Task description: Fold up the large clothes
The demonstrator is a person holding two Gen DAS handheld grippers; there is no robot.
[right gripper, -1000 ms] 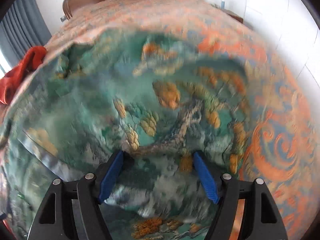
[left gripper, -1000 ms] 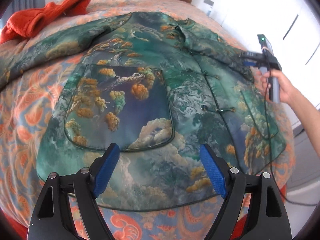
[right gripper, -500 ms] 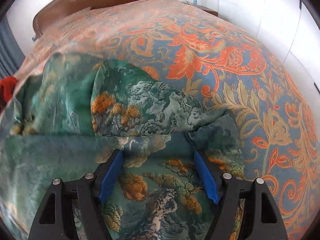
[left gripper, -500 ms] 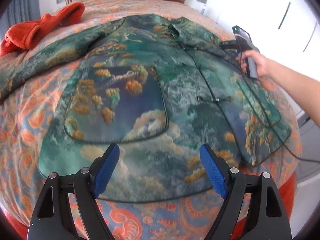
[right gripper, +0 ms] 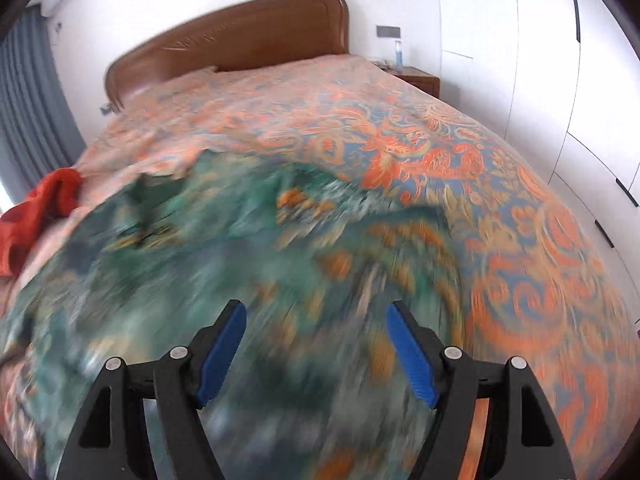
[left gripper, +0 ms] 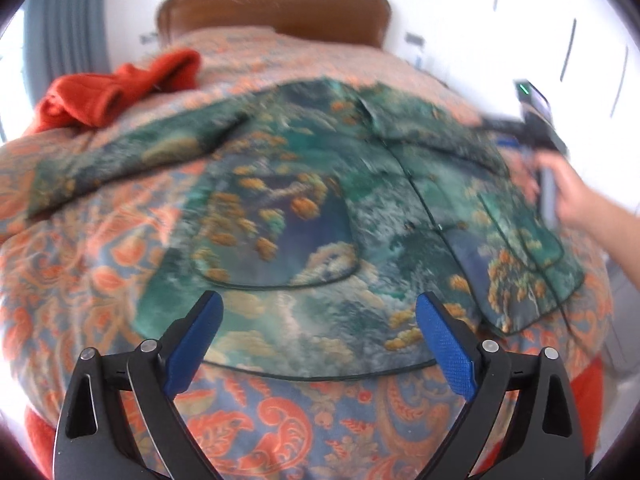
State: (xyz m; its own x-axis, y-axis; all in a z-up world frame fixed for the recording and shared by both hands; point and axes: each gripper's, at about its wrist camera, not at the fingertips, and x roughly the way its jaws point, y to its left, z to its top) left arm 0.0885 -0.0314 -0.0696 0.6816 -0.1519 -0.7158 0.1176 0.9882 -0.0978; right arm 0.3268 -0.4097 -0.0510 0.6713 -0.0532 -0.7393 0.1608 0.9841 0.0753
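A large green patterned jacket [left gripper: 320,216] lies spread face up on the bed, one sleeve stretched out to the left. My left gripper [left gripper: 320,344] is open and empty, hovering above the jacket's bottom hem. My right gripper [right gripper: 316,352] is open and empty above the jacket's right side [right gripper: 224,264], which is blurred by motion. In the left wrist view the right gripper [left gripper: 540,136] shows in the person's hand at the jacket's right edge.
The bed has an orange and blue floral cover [right gripper: 460,152] and a brown wooden headboard [right gripper: 240,40]. A red-orange garment [left gripper: 116,92] lies at the back left. White wardrobe doors [right gripper: 540,60] and a nightstand [right gripper: 416,78] stand to the right.
My right gripper has lifted and tilted up from the jacket's right sleeve, now showing the headboard. My left gripper has pulled back and tilted up. Both stay open.
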